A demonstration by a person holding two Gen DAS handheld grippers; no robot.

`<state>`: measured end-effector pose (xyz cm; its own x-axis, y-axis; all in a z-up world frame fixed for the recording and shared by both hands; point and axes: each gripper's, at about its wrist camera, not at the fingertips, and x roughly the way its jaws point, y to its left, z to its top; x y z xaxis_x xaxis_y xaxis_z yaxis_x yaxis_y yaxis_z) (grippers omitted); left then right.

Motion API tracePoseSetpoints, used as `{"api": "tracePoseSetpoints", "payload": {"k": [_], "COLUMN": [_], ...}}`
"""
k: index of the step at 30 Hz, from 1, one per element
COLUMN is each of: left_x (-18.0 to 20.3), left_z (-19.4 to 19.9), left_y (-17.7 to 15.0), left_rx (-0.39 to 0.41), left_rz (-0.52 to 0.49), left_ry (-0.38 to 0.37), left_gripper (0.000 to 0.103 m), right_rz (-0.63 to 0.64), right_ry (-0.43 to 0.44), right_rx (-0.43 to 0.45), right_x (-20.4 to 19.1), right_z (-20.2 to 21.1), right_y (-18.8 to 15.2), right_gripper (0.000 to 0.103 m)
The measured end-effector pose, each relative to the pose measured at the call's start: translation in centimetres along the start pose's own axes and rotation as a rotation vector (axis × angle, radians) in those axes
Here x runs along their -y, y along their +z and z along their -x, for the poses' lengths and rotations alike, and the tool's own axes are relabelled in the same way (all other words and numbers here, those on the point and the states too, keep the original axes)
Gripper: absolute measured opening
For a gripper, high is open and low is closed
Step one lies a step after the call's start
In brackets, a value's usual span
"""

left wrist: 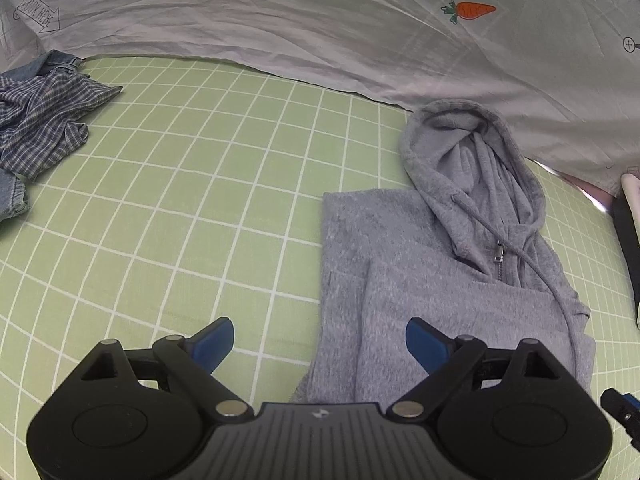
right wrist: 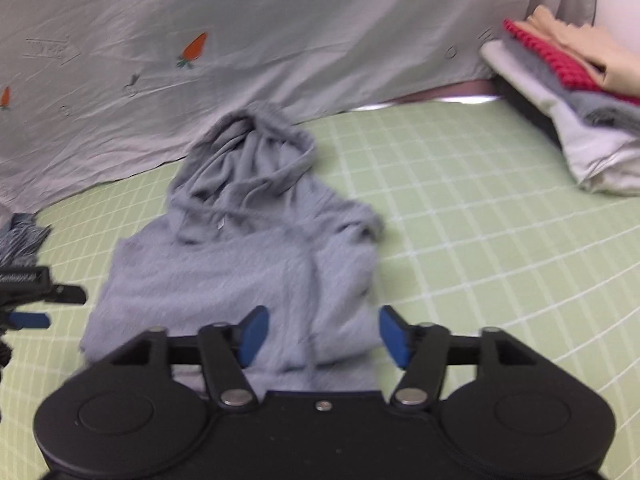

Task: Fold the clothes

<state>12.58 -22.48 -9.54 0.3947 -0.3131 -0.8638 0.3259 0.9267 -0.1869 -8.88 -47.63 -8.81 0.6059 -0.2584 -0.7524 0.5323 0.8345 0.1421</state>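
A grey zip hoodie (left wrist: pixel 452 280) lies on the green grid mat (left wrist: pixel 180 200), sleeves folded in, hood toward the far side. My left gripper (left wrist: pixel 320 340) is open and empty, hovering over the hoodie's lower left edge. My right gripper (right wrist: pixel 322 334) is open and empty over the hoodie (right wrist: pixel 240 264) near its lower hem. The left gripper also shows at the left edge of the right wrist view (right wrist: pixel 28 308). The right gripper's tip shows at the lower right of the left wrist view (left wrist: pixel 624 408).
A crumpled plaid shirt and denim (left wrist: pixel 44 120) lie at the mat's far left. A stack of folded clothes (right wrist: pixel 576 92) sits at the far right. A white sheet with carrot prints (left wrist: pixel 320 28) hangs behind the mat.
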Motion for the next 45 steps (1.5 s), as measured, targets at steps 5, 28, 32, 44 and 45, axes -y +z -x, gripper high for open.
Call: {"api": "tracePoseSetpoints", "payload": {"k": [5, 28, 32, 44, 45], "left_x": [0.2, 9.5, 8.2, 4.0, 3.4], "left_z": [-1.3, -17.1, -15.7, 0.6, 1.5], "left_y": [2.3, 14.6, 15.0, 9.6, 8.5], "left_rx": [0.011, 0.084, 0.130, 0.386, 0.388], "left_rz": [-0.007, -0.257, -0.250, -0.078, -0.072], "left_ry": [0.010, 0.130, 0.269, 0.119, 0.114], "left_gripper": [0.097, 0.101, 0.101, 0.101, 0.101], "right_rz": [0.002, 0.055, 0.022, -0.017, -0.016], "right_ry": [-0.026, -0.101, -0.249, -0.247, -0.247], "right_rx": [0.011, -0.016, 0.060, 0.299, 0.310], "right_x": [1.1, 0.0, 2.4, 3.9, 3.8], "right_z": [-2.4, -24.1, -21.8, -5.6, -4.4], "right_y": [2.6, 16.1, 15.7, 11.1, 10.5], "right_gripper": [0.097, 0.099, 0.098, 0.100, 0.100]}}
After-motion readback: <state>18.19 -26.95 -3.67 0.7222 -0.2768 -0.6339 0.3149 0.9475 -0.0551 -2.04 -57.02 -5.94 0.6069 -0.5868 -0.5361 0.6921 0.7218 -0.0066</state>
